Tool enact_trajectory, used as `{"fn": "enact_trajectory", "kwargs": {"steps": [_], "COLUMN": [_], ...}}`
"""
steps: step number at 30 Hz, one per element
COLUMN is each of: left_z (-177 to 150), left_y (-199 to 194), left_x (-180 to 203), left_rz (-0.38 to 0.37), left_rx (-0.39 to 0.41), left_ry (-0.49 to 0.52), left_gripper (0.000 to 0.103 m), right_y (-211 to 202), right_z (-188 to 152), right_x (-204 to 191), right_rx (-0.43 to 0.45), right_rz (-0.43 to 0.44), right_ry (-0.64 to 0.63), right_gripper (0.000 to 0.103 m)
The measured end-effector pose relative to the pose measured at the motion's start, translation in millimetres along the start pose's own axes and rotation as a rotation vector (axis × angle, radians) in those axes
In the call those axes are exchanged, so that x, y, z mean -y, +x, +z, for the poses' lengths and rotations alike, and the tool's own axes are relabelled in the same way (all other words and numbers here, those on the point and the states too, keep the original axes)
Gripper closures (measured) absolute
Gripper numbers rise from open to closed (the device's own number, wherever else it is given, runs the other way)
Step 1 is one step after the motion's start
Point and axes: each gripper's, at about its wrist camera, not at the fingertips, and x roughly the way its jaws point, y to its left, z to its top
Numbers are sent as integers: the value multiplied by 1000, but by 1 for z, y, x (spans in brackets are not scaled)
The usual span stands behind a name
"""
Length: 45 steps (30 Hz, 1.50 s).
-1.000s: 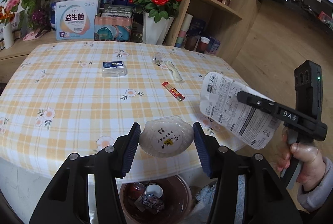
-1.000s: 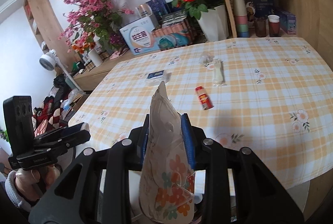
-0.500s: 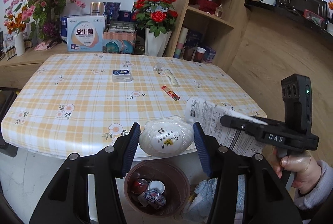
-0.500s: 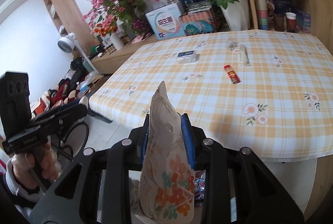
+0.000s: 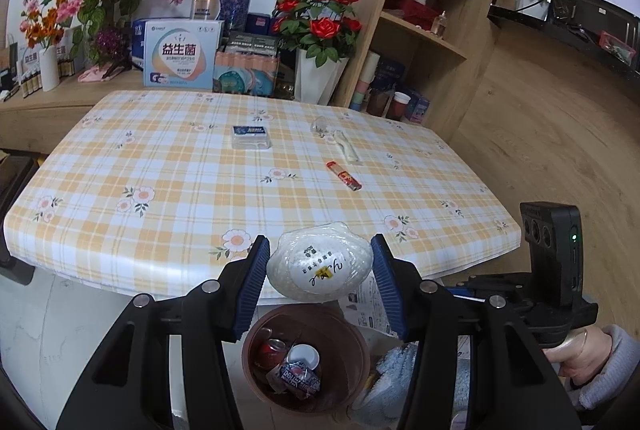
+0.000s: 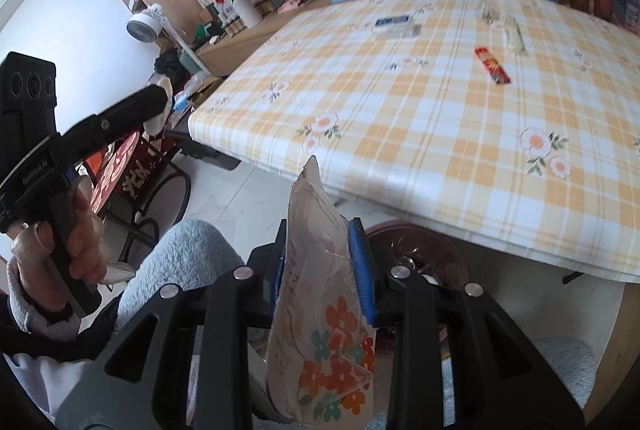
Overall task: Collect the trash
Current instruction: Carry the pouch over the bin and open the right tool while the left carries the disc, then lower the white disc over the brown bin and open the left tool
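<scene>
Checked yellow cloth covers the table (image 5: pixel 168 166), whose near edge runs across the middle of the left wrist view; open white floor lies below it at 8 o'clock, and wooden shelving (image 5: pixel 424 30) closes the 1 o'clock side. Under the table edge at 6 o'clock stands a brown bin (image 5: pixel 352 346) already holding a can and wrappers. The left gripper (image 5: pixel 318 270) pinches a white shell-shaped packet (image 5: pixel 320 262) between its blue pads, just above the bin. The right gripper (image 6: pixel 320 270) is clamped on a flat flowered pouch (image 6: pixel 320 310) standing upright, with the bin's rim behind it at 3 o'clock. On the cloth, well apart from both, lie a red stick wrapper (image 5: pixel 344 176), a small blue-lidded box (image 5: pixel 251 137) and a clear wrapper (image 5: pixel 348 150).

Since a second ago both hands have drawn back from the table, so more floor and bin show, and the pouch has sunk below the table edge.

A box (image 5: pixel 178 56) at 11 o'clock reads 益生菌; the packet's small print is unreadable.
</scene>
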Motion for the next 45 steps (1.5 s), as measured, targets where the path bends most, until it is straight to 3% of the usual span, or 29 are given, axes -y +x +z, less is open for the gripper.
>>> {"fn": "enact_trajectory", "kwargs": {"steps": [12,18,20,24,33,38,42,44,45], "left_z": [-7,-12,-14,-17,-24,-27,-28,-30,-30], "left_y": [14,22,24,29,42,49,52,54,54], "left_x": [-19,-22,-20,-17,0,14,24,29,31], "left_rz": [19,22,20,19,-2,-26,-48,-68,-74], "left_rx": [-40,-63,-72,-92,-139,-164,-182,-193,-192], "left_ry": [-35,-41,-37,-27,14,44,69,86,92], "left_gripper": [52,52,52,52,52,52,52,46,36], "right_y": [43,32,24,1,-44,-55,-58,-61,-63], "right_z": [-3,5,9,16,21,20,19,18,16], "right_x": [9,11,13,22,56,73,73,71,69], "right_rx": [-109,-50,-13,99,308,339,348,363,376], "right_rz": [19,-3,-44,-152,-366,-321,-345,-375,-406], "right_ry": [32,8,-1,5,81,133,118,104,88], "right_gripper": [59,34,18,5,6,6,6,6,6]}}
